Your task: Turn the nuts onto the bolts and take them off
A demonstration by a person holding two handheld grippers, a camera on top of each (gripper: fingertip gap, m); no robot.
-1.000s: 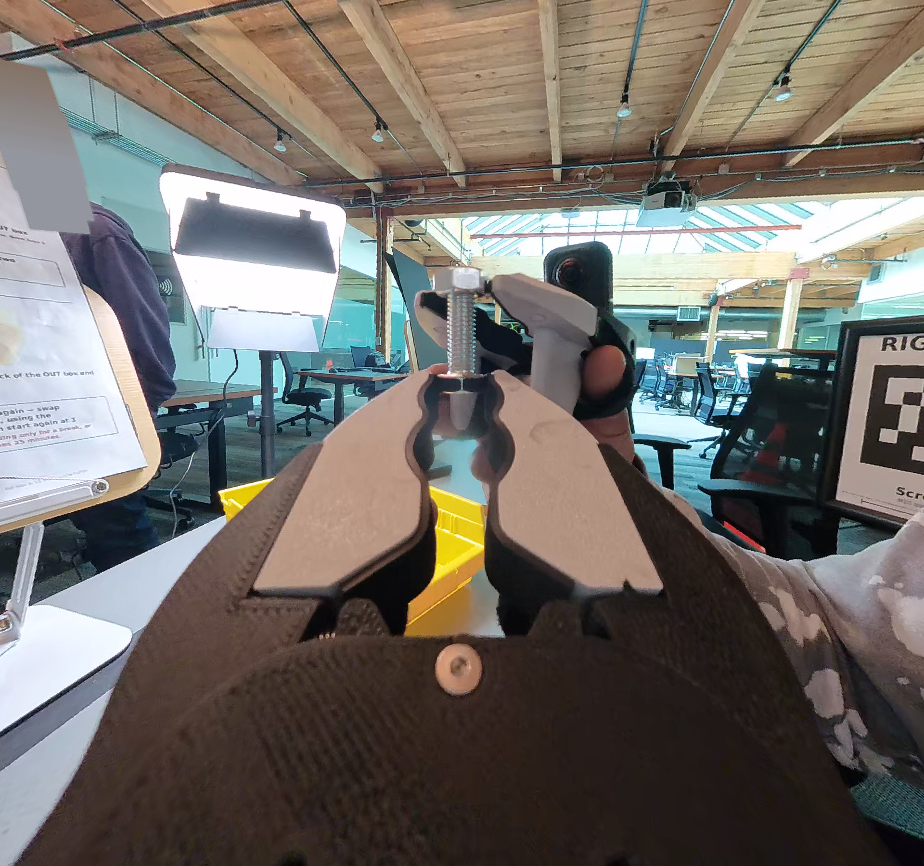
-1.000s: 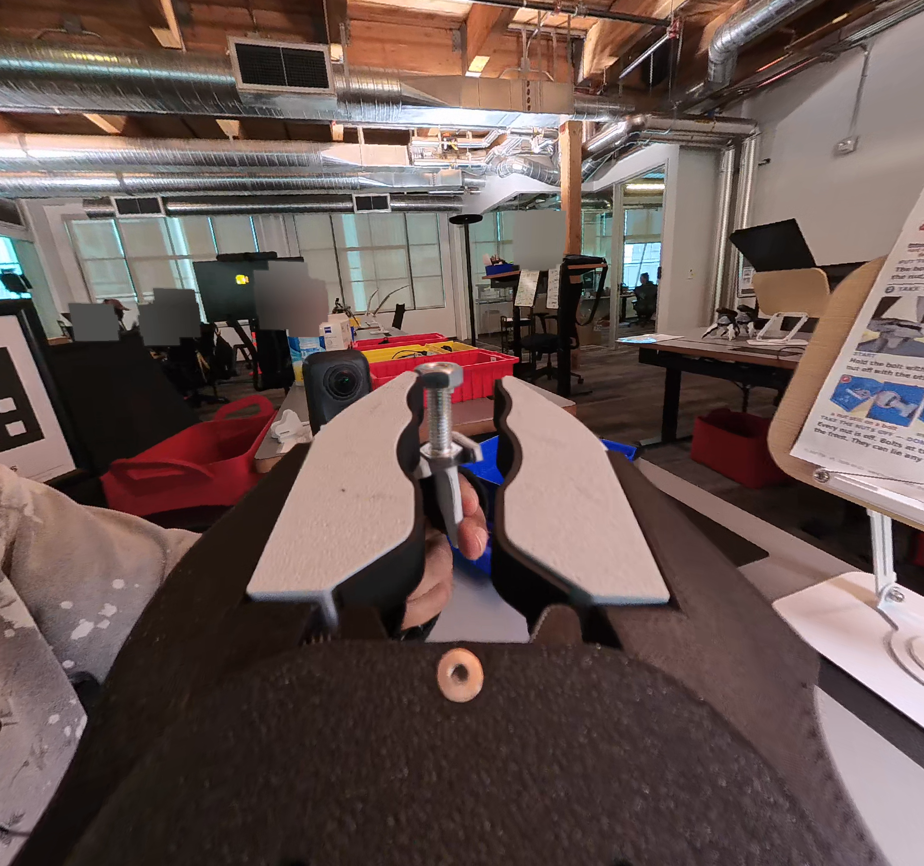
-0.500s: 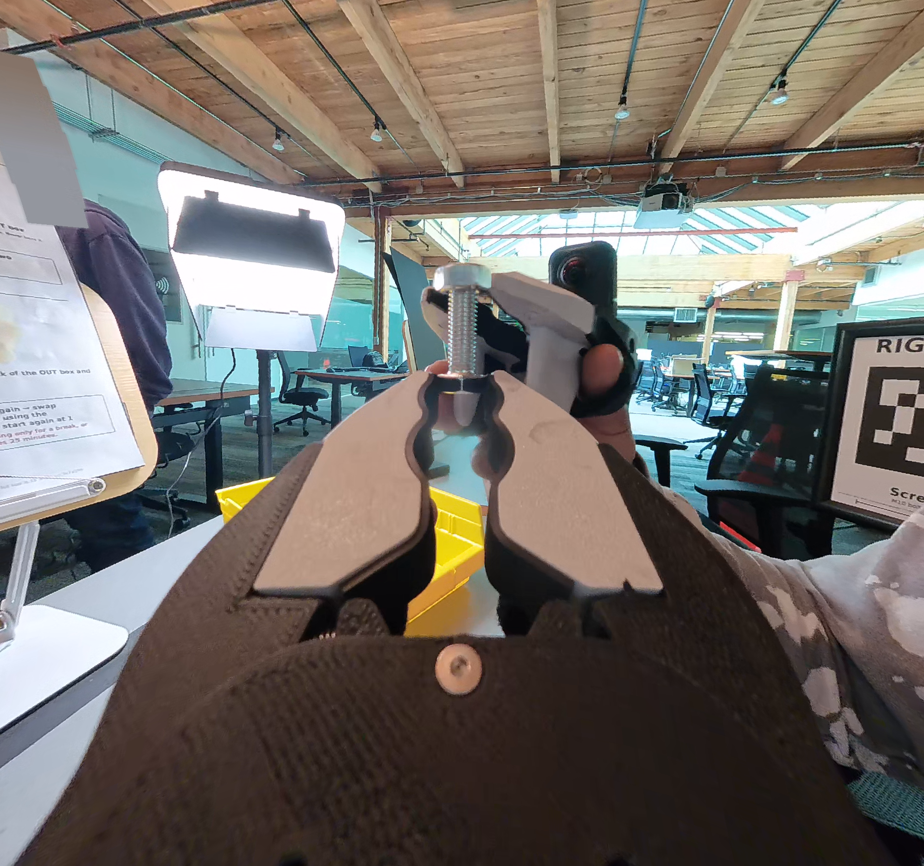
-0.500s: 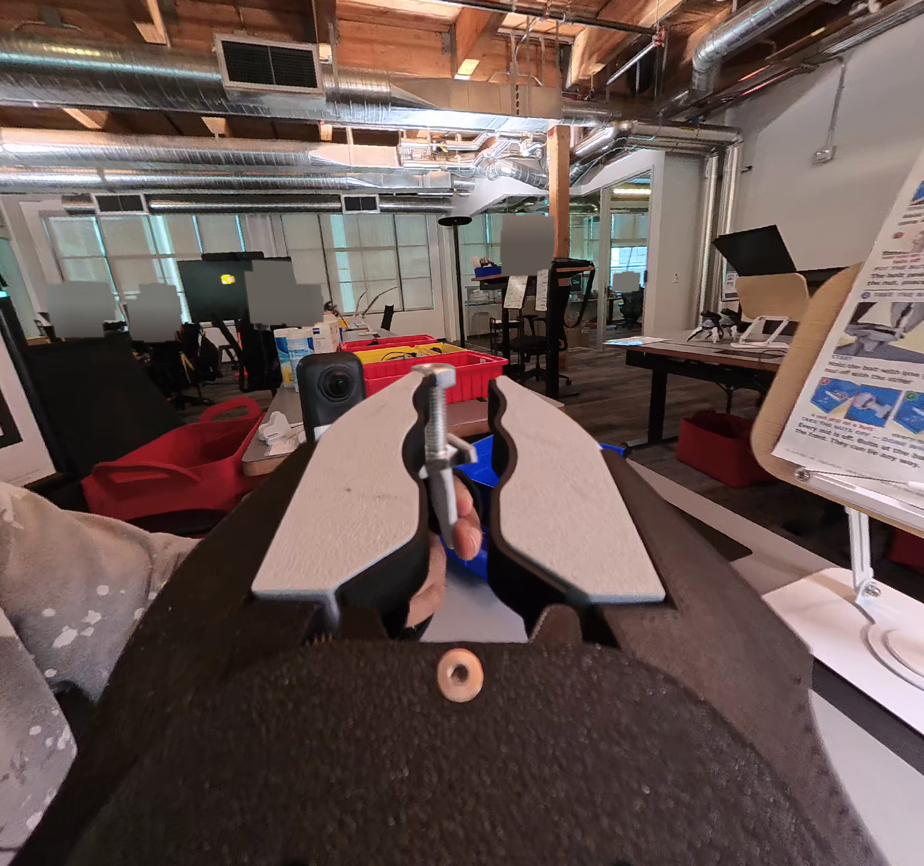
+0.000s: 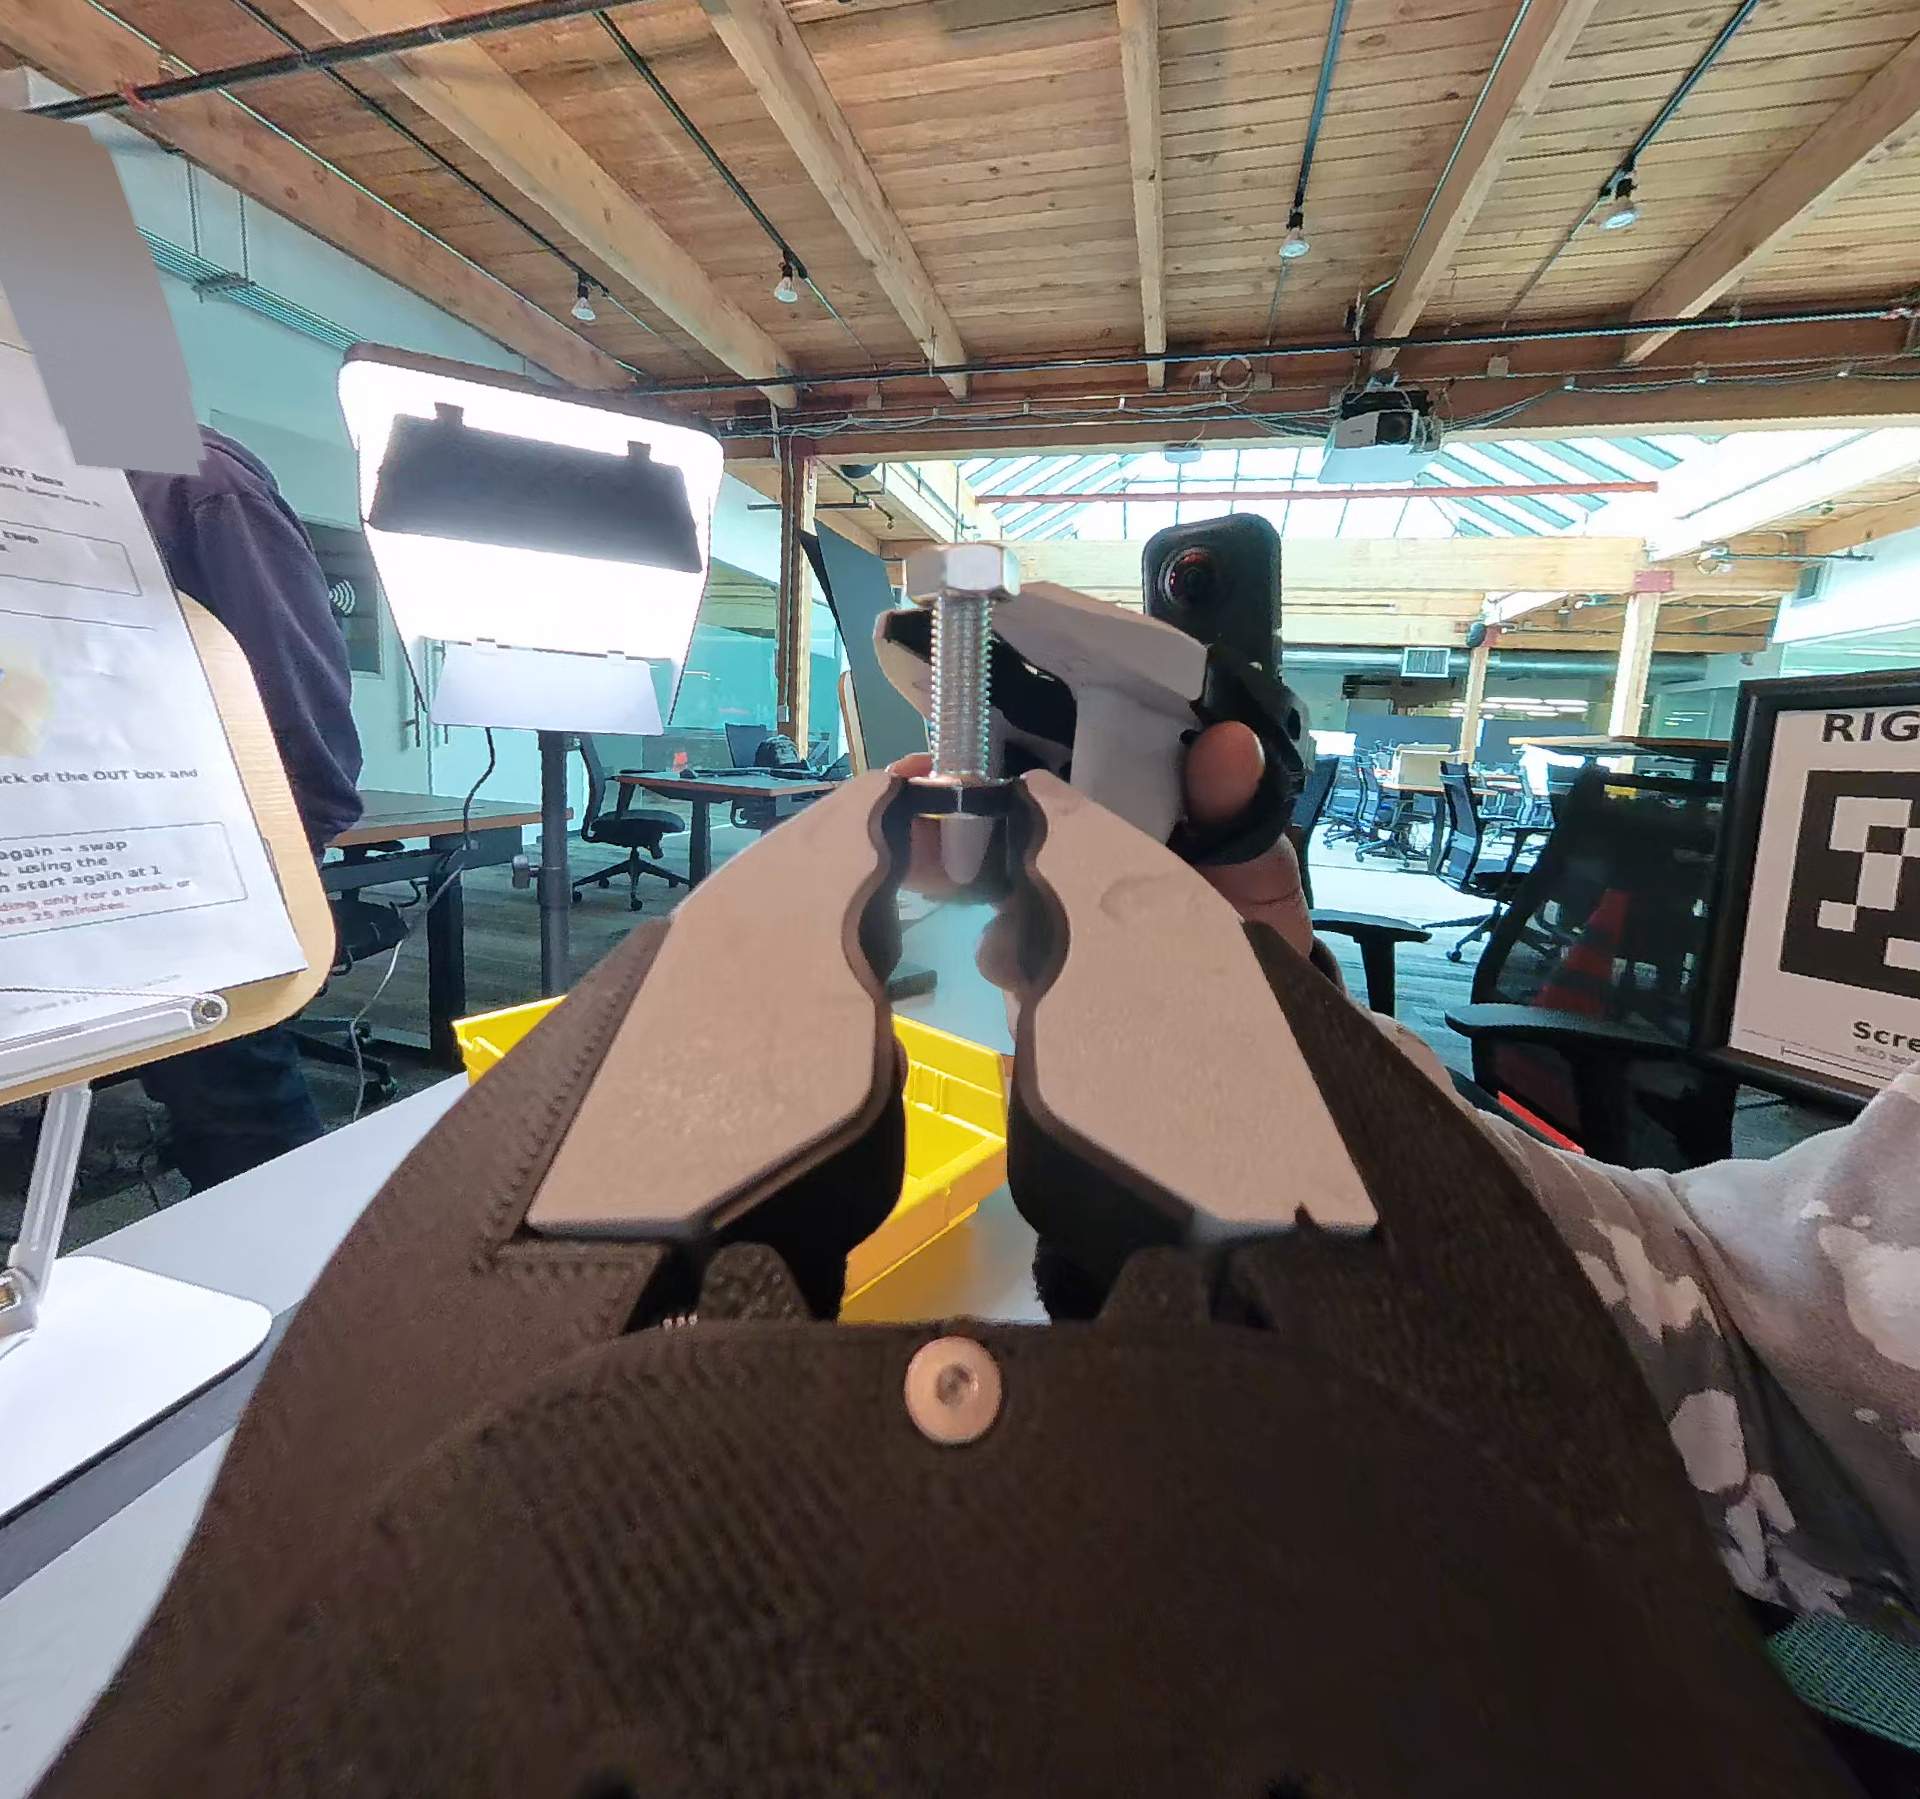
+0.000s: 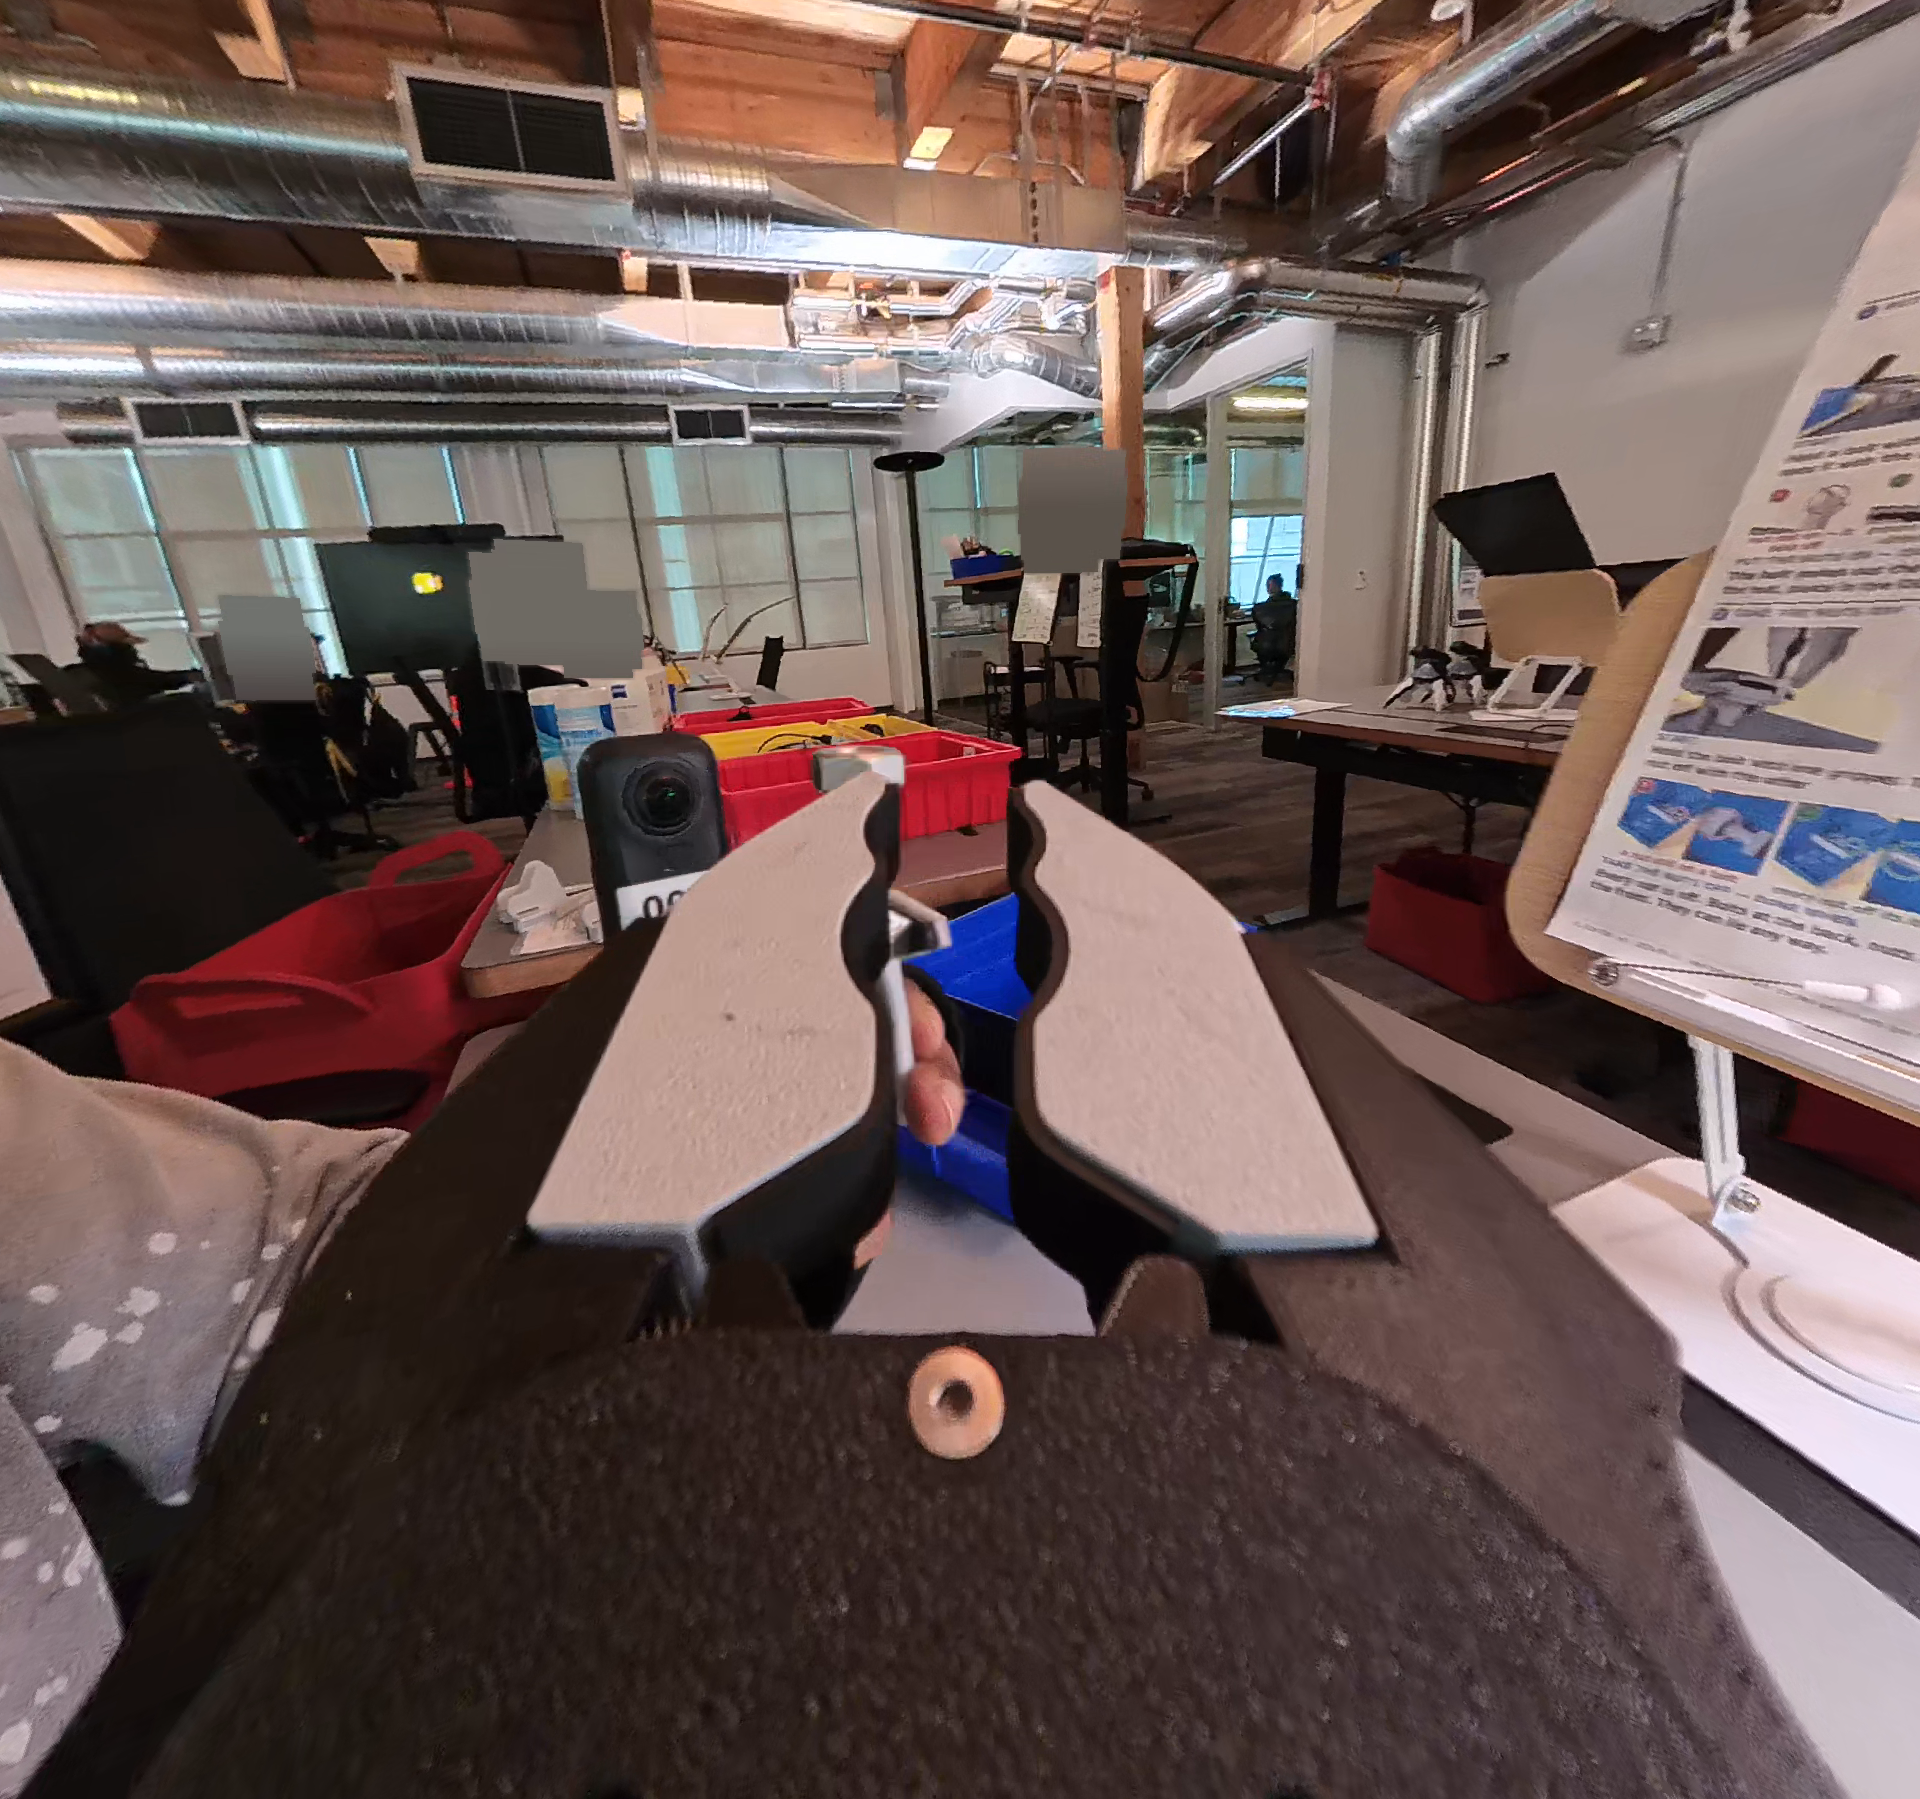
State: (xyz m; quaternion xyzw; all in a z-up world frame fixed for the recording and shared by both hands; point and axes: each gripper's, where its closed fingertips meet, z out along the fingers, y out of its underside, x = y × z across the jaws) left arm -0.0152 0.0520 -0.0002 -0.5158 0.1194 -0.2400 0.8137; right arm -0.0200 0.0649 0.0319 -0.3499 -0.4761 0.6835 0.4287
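bolt [image 5: 961,679] upright; left gripper [image 5: 958,799] pinching nut [image 5: 956,799]

shiny threaded metal bolt [image 5: 961,679], matt grainy tongs [image 5: 958,819]

- A printed sheet [image 5: 94,762] in black type, with one red line, stands on a wooden board at the left edge of the left wrist view.
- A framed sign [image 5: 1839,908] carries bold black letters and a square marker.
- An illustrated sheet [image 6: 1787,762] stands on a board.
- A white label [image 6: 655,902] with digits, partly hidden, sits on a black camera.
- Tubs [image 6: 582,721] carry labels too small to read.
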